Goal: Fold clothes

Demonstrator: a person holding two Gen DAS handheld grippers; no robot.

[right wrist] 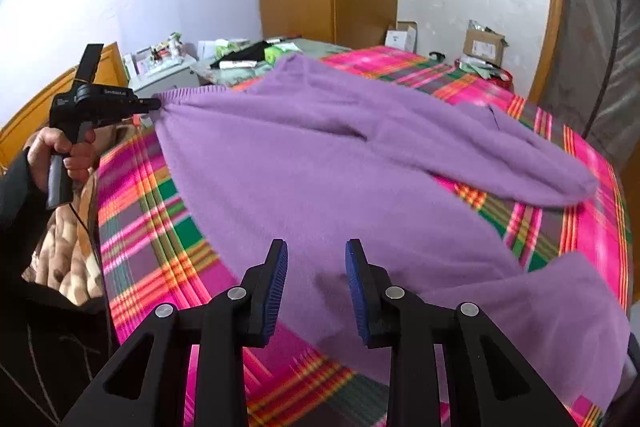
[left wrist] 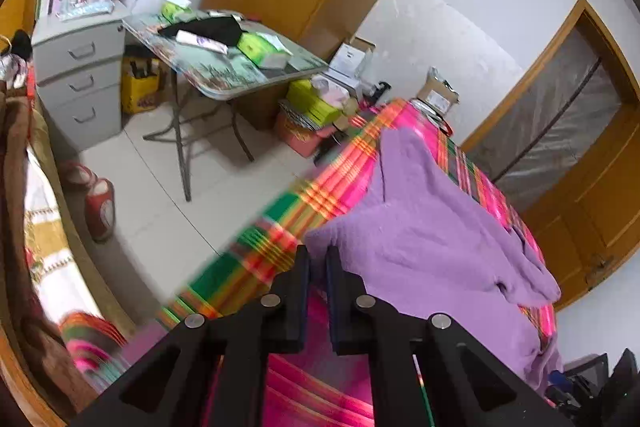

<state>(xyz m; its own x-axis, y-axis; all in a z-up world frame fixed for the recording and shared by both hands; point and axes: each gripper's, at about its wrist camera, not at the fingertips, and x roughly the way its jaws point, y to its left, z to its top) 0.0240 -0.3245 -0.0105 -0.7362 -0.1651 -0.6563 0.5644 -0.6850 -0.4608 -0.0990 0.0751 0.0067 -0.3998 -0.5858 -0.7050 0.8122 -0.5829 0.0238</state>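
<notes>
A purple sweater (right wrist: 320,155), fuzzy knit with a ribbed hem, is spread unfolded across the bed's bright pink-green-orange plaid sheet (right wrist: 152,211), both sleeves flopped loosely toward one side, so folding is judged barely begun, with every fold left. The hem corner is pinched and lifted off the sheet by the left gripper (right wrist: 154,103), its jaws nearly pressed together on the knit. The right gripper (right wrist: 316,263) is held spread over the sweater's near edge with nothing pinched; blue ridged pads (right wrist: 278,279) are seen on its black fingers.
</notes>
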